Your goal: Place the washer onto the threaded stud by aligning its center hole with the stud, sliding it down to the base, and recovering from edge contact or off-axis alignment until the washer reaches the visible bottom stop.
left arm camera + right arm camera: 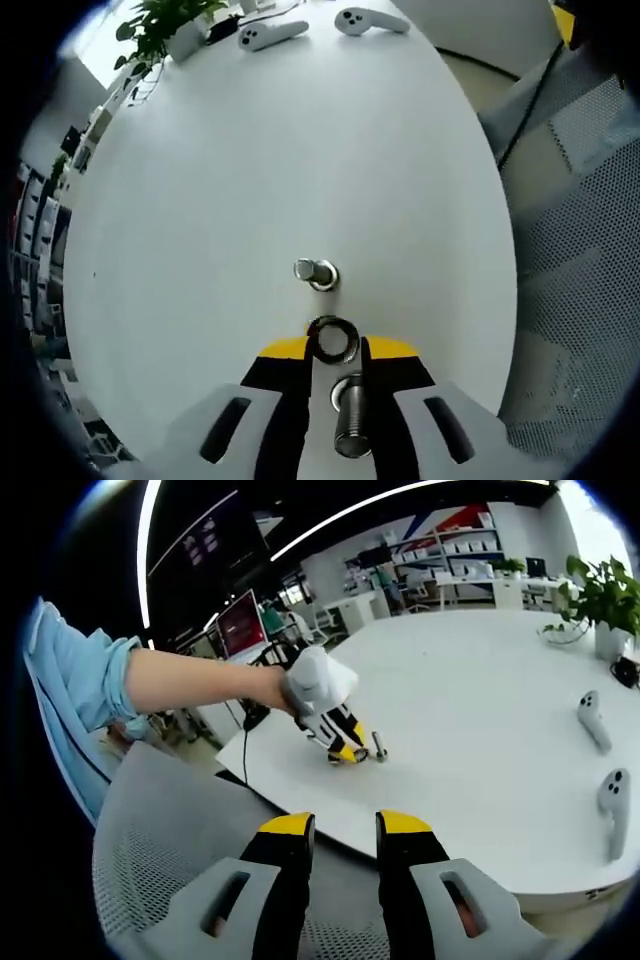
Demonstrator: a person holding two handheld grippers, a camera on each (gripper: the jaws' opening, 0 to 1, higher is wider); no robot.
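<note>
Left gripper [335, 345] low over the white tabletop [250, 170], yellow-tipped fingers [283, 349] pinching a bolt [350, 415] that lies between them, thread end toward the camera. Right at the fingertips, a dark metal ring, the washer [333, 339], sitting at the bolt's far end; cannot tell whether it is fully down on it. Just beyond the fingertips, a second short bolt [316, 272] with a ring at its base, resting on the tabletop, apart from the washer. Far ahead of the fingers, two white controllers [272, 36] and a potted plant [165, 25] by the tabletop's far edge.

Right gripper [345, 825] held off the tabletop edge, above a grey mesh chair [160, 820], fingers [288, 828] spread a little with nothing between them. Ahead of these fingers, a bare forearm in a blue sleeve [75, 670] holding the left gripper [345, 752] down at the tabletop, the small bolt [380, 748] standing just beside its tips.
</note>
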